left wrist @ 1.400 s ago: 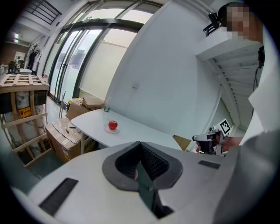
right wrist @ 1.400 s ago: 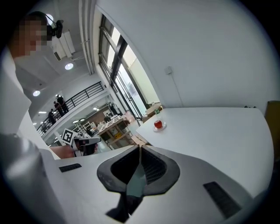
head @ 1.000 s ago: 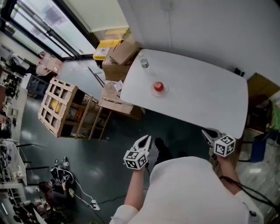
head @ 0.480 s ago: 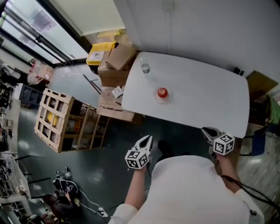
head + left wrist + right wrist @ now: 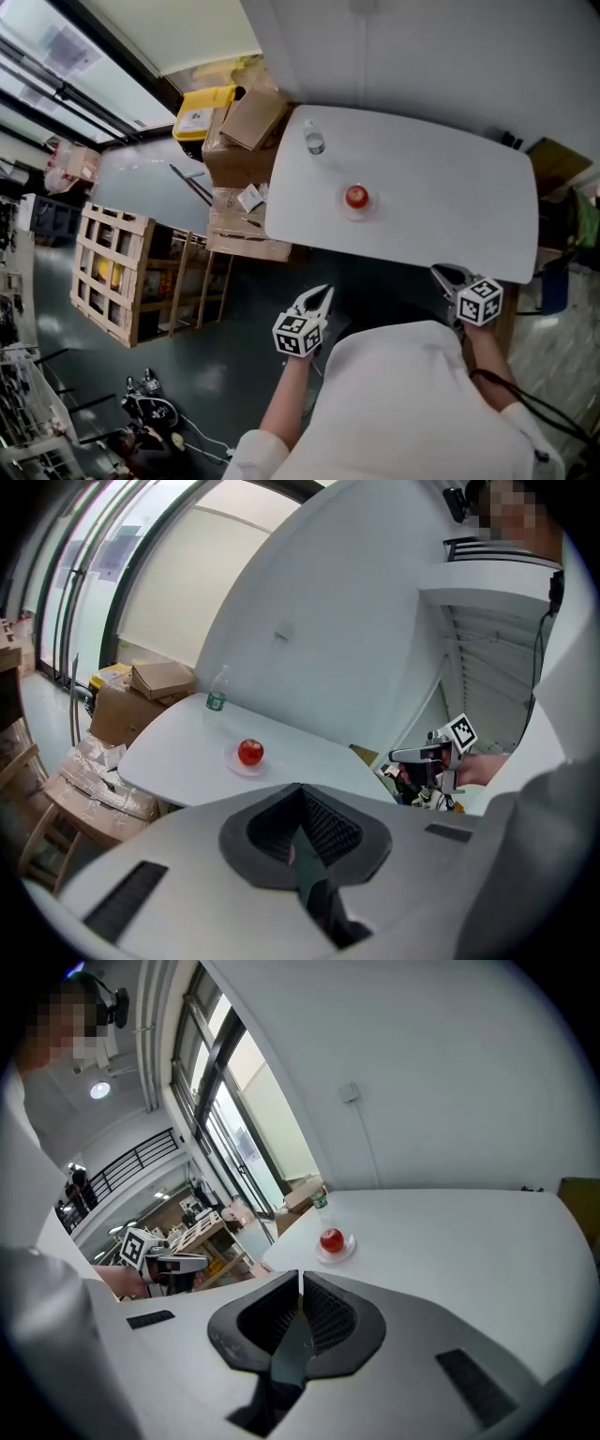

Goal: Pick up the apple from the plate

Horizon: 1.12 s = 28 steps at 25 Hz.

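A red apple (image 5: 356, 195) sits on a small clear plate (image 5: 356, 210) near the middle left of the white table (image 5: 441, 197). Both my grippers hover short of the table's near edge, well apart from the apple. The left gripper (image 5: 322, 292) is shut and empty, out over the dark floor. The right gripper (image 5: 442, 275) is also shut and empty, next to the table's near right corner. In the left gripper view the apple (image 5: 250, 752) lies ahead of the shut jaws. In the right gripper view the apple (image 5: 331, 1239) lies ahead on its plate (image 5: 335, 1255).
A clear plastic bottle (image 5: 313, 141) stands at the table's far left corner. Cardboard boxes (image 5: 253, 117) and a yellow bin (image 5: 202, 114) are stacked left of the table. A wooden pallet rack (image 5: 122, 272) stands on the floor further left. A white wall runs behind the table.
The table with the apple has drawn nearer and shifted right in the head view as both grippers advance towards it. Both stay shut.
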Tool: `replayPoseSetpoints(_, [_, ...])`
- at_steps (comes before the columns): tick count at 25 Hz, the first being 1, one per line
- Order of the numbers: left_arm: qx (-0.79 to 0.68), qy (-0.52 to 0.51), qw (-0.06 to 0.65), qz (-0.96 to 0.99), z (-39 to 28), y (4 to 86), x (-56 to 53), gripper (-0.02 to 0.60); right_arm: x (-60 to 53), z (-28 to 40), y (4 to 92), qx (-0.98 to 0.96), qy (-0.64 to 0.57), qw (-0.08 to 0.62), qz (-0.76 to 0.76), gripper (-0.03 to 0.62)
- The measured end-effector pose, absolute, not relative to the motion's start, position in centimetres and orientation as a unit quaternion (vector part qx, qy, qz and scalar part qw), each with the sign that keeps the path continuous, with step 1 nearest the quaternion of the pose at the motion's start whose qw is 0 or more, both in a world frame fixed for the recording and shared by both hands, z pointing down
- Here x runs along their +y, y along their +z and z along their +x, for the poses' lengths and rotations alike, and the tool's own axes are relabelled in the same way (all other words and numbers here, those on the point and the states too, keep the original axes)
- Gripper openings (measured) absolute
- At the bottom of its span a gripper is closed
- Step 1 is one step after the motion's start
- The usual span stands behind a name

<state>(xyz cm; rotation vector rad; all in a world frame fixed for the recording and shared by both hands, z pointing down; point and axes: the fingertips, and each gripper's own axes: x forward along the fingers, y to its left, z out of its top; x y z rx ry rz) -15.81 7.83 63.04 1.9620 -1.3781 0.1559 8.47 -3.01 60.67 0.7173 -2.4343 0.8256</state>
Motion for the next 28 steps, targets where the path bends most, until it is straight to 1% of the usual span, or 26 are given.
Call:
replayPoseSetpoints(8, [-0.524, 0.061, 0.363, 0.768, -14.9, 63.5, 6.8, 0.002, -2.4, 8.3, 60.9, -0.880, 0.311, 0.239, 0.267, 0.038])
replayPoseSetpoints(14, [-0.525, 0.061, 0.352, 0.773, -13.8, 62.6, 4.5, 0.002, -3.2, 7.6, 61.0, -0.883, 0.319, 0.235, 0.251, 0.038])
replayPoseSetpoints(23, [-0.544, 0.083, 0.331, 0.767, -13.5, 62.4, 0.4, 0.002, -7.2, 6.4, 61.6, -0.891, 0.331, 0.210, 0.230, 0.038])
replayPoseSetpoints(28, [-0.553, 0.100, 0.329, 0.759, -13.5, 63.0, -2.5, 0.003, -9.3, 6.9, 62.2, -0.889, 0.340, 0.219, 0.217, 0.038])
